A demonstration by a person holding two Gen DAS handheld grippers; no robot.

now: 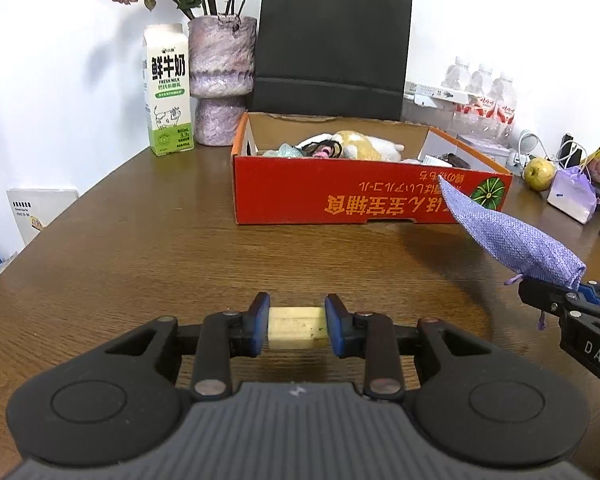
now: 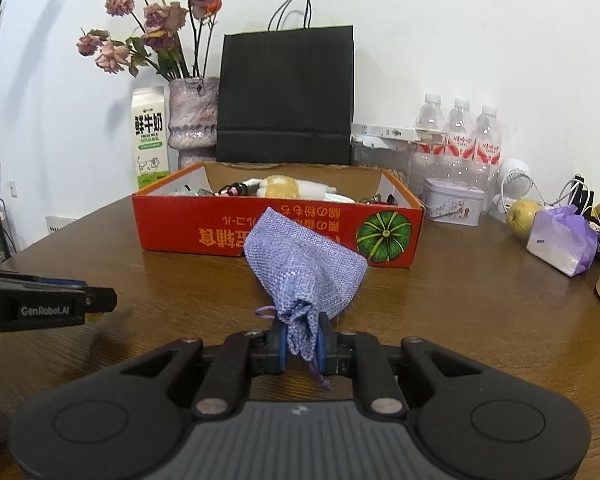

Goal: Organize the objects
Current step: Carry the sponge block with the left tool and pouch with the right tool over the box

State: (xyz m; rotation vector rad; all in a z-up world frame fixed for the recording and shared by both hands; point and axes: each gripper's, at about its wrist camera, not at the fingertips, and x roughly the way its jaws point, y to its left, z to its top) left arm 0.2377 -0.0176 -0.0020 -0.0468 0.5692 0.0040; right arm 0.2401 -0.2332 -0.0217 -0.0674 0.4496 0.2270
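Observation:
A pale yellow block [image 1: 297, 327] is clamped between the blue pads of my left gripper [image 1: 297, 326], just above the brown table [image 1: 148, 248]. My right gripper [image 2: 302, 350] is shut on the gathered neck of a purple woven drawstring pouch [image 2: 300, 268], which sticks up and forward. The pouch [image 1: 512, 236] and the right gripper [image 1: 572, 300] also show at the right in the left wrist view. An open red cardboard box [image 1: 340, 196] lies ahead, holding a plush toy [image 1: 364, 146] and small items. In the right wrist view the box [image 2: 204, 232] stands behind the pouch, and the left gripper [image 2: 96, 300] shows side-on at the left.
Behind the box stand a milk carton [image 1: 167, 92], a purple vase with dried roses [image 1: 222, 80] and a black paper bag [image 1: 332, 44]. To the right are water bottles [image 2: 460, 136], a tin [image 2: 454, 200], a pear [image 2: 522, 212] and a purple-wrapped packet [image 2: 564, 240].

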